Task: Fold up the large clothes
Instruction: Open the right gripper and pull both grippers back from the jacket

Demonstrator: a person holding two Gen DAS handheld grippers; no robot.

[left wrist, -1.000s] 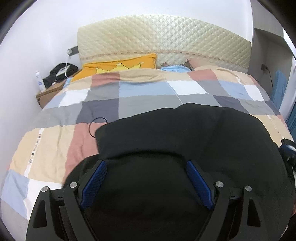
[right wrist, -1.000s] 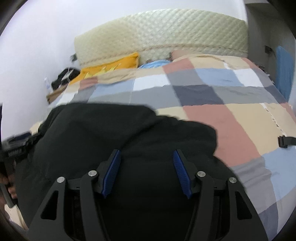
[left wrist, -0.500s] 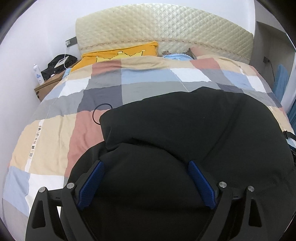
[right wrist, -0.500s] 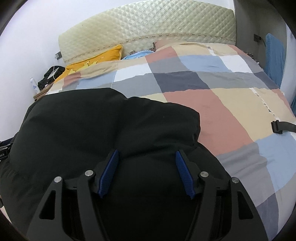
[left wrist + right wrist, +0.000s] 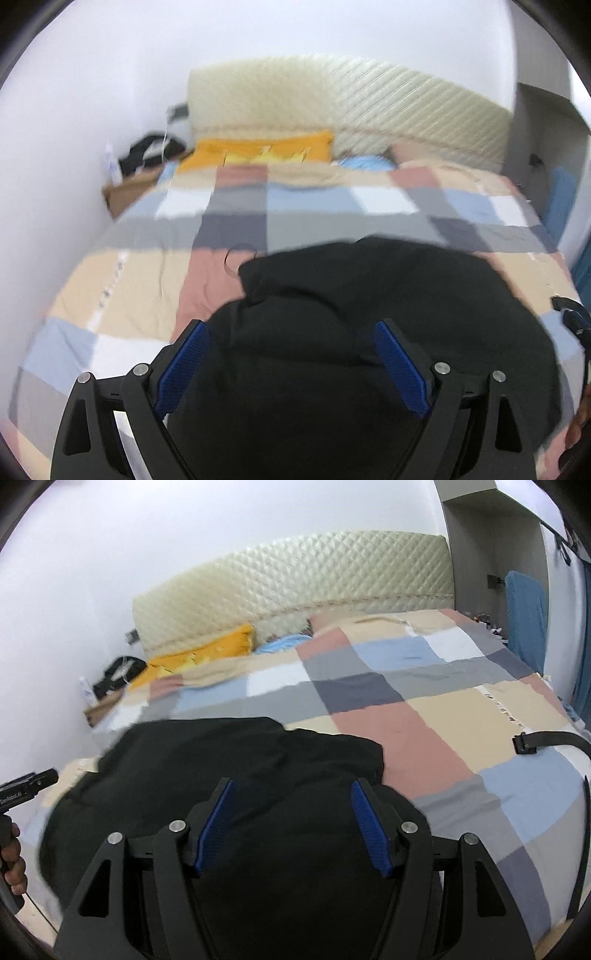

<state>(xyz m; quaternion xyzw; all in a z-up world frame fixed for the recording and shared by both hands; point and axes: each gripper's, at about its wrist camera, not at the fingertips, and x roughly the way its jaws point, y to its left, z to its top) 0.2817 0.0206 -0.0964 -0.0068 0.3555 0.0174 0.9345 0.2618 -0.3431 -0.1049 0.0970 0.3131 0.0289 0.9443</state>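
A large black garment [image 5: 369, 295] lies folded over itself at the near end of the bed, on the checked quilt [image 5: 240, 206]. My left gripper [image 5: 291, 332] is open above its near left part, blue pads wide apart with nothing between them. In the right wrist view the same garment [image 5: 221, 753] fills the near centre. My right gripper [image 5: 293, 790] is open above its near right part, holding nothing. The left gripper's tip [image 5: 27, 782] shows at the left edge of the right view.
The quilt [image 5: 424, 701] covers the whole bed up to a cream padded headboard [image 5: 314, 576]. An orange pillow [image 5: 258, 147] and a blue one lie at the head. A black strap [image 5: 546, 738] lies on the quilt to the right. A bedside box [image 5: 125, 188] stands left.
Both grippers have pulled back and lifted away from the garment, staying open. The garment now looks smaller and farther off in both views, and the left view is blurred by motion.
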